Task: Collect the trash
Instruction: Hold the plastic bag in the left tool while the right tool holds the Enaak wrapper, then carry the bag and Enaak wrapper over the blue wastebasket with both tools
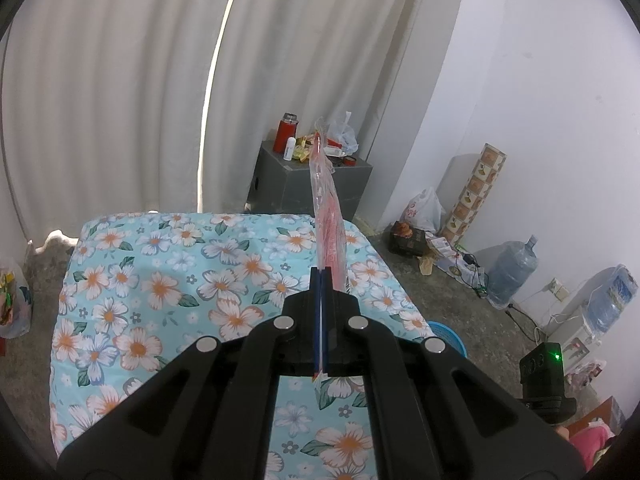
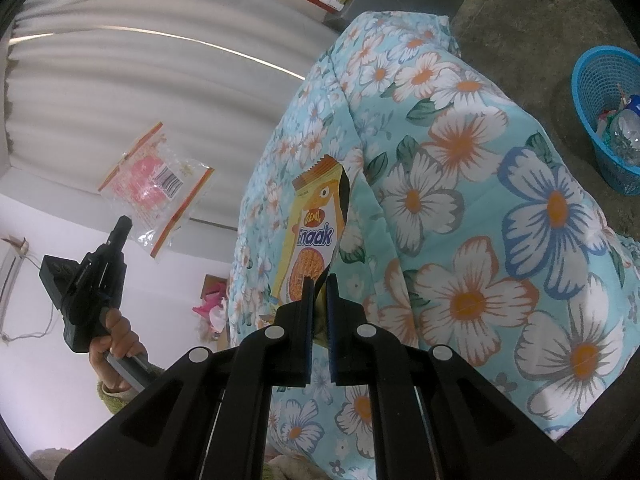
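Left claw (image 1: pixel 321 270) clamped on clear pink wrapper (image 1: pixel 328 208). Right claw (image 2: pixel 319 280) nipping Enaak packet (image 2: pixel 316 220) on bed (image 2: pixel 480 208). Next: lift, carry to blue basket (image 2: pixel 588 92), 2 o'clock.

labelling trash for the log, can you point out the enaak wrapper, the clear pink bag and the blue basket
enaak wrapper (image 2: pixel 310 236), right wrist view, on the printed logo
clear pink bag (image 2: pixel 154 182), right wrist view, on its pink middle
blue basket (image 2: pixel 592 80), right wrist view, on its mesh wall

blue basket (image 2: pixel 600 92) cropped, contents indistinct
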Demonstrator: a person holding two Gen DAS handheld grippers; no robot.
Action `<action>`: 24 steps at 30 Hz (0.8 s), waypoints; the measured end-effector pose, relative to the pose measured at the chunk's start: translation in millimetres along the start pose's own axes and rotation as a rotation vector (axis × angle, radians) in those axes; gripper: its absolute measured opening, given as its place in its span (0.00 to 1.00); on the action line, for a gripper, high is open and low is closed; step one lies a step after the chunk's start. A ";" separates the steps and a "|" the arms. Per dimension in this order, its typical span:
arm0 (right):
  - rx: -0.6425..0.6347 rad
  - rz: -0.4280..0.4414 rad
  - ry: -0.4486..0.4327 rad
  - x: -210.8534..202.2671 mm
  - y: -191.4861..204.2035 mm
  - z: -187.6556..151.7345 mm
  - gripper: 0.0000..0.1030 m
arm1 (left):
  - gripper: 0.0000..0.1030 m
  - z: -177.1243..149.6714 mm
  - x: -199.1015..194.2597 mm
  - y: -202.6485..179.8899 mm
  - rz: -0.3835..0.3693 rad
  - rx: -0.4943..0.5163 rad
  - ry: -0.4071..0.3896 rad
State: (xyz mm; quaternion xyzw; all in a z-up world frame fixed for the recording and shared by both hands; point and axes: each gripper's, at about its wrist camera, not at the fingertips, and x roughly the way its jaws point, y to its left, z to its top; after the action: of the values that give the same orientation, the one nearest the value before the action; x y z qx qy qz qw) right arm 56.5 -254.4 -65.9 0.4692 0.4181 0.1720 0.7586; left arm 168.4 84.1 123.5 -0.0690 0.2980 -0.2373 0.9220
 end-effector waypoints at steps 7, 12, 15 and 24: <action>0.004 0.014 -0.034 -10.3 -4.6 0.2 0.06 | 0.00 7.2 11.4 -19.8 -0.028 0.035 0.000; 0.017 0.024 -0.085 -28.1 -13.4 4.1 0.06 | 0.00 14.7 25.8 -47.1 -0.070 0.088 0.003; 0.028 0.028 -0.124 -43.6 -20.6 8.7 0.06 | 0.00 18.9 39.3 -68.9 -0.103 0.121 0.015; 0.102 -0.046 -0.322 -122.9 -67.7 26.3 0.06 | 0.00 23.6 107.4 -159.4 -0.242 0.236 0.124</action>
State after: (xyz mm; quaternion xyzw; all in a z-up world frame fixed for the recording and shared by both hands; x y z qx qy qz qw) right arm -4.2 -383.5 -60.1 0.5190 0.3101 0.0556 0.7946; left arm 195.3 -107.5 130.0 0.0190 0.3138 -0.3834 0.8684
